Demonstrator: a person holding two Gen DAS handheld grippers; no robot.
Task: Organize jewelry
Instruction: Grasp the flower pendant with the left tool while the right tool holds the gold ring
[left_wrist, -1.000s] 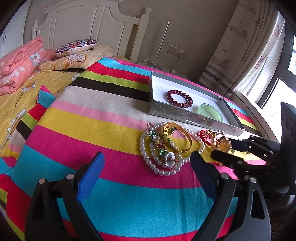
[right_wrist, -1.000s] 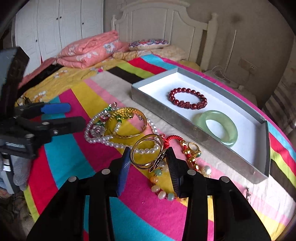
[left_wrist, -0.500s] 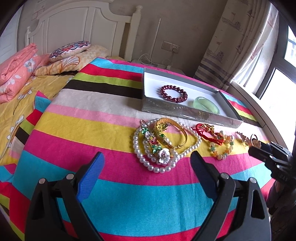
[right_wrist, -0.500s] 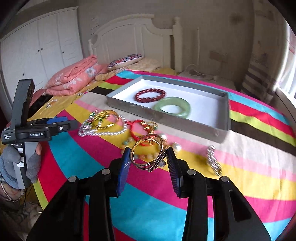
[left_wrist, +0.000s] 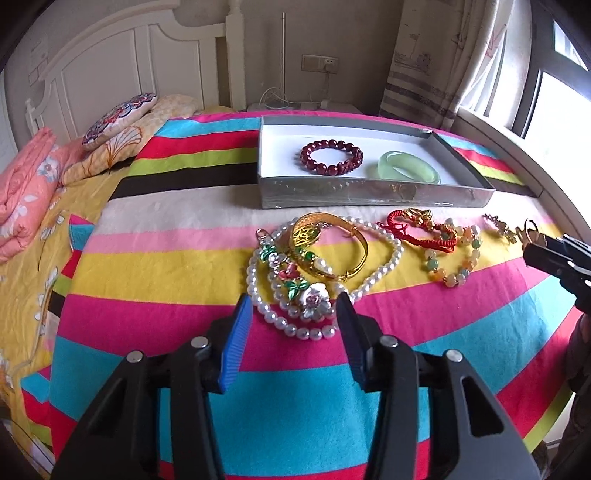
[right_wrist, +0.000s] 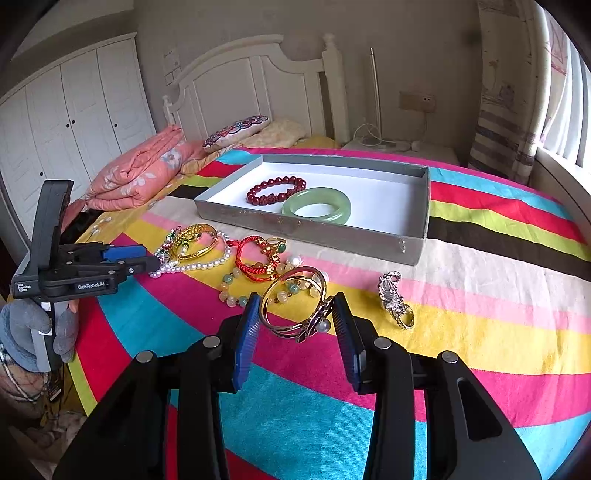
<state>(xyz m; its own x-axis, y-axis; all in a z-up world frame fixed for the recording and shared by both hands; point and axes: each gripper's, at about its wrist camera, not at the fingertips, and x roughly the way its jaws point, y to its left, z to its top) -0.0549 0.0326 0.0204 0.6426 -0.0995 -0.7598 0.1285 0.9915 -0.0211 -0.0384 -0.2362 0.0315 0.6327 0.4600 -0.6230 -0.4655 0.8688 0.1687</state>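
Observation:
My right gripper (right_wrist: 293, 314) is shut on a gold coil bracelet (right_wrist: 293, 304) and holds it above the striped cloth, in front of the grey tray (right_wrist: 314, 236). The tray holds a dark red bead bracelet (right_wrist: 276, 190) and a green jade bangle (right_wrist: 317, 205). My left gripper (left_wrist: 293, 314) is open, its fingers astride the near end of a pearl necklace (left_wrist: 295, 325) with a flower brooch (left_wrist: 314, 301) and a gold bangle (left_wrist: 328, 251). A red cord bracelet (left_wrist: 421, 230) and a coloured bead bracelet (left_wrist: 450, 266) lie to the right.
A silver chain piece (right_wrist: 393, 299) lies on the cloth right of my right gripper. The right gripper shows at the right edge of the left wrist view (left_wrist: 554, 254). Folded pink bedding (right_wrist: 140, 173) and pillows lie at the back left. A window and curtain stand at the right.
My left gripper has moved forward over the pearl necklace and narrowed its opening. My right gripper, still holding the gold coil bracelet, has shifted slightly; the tray stays ahead of it.

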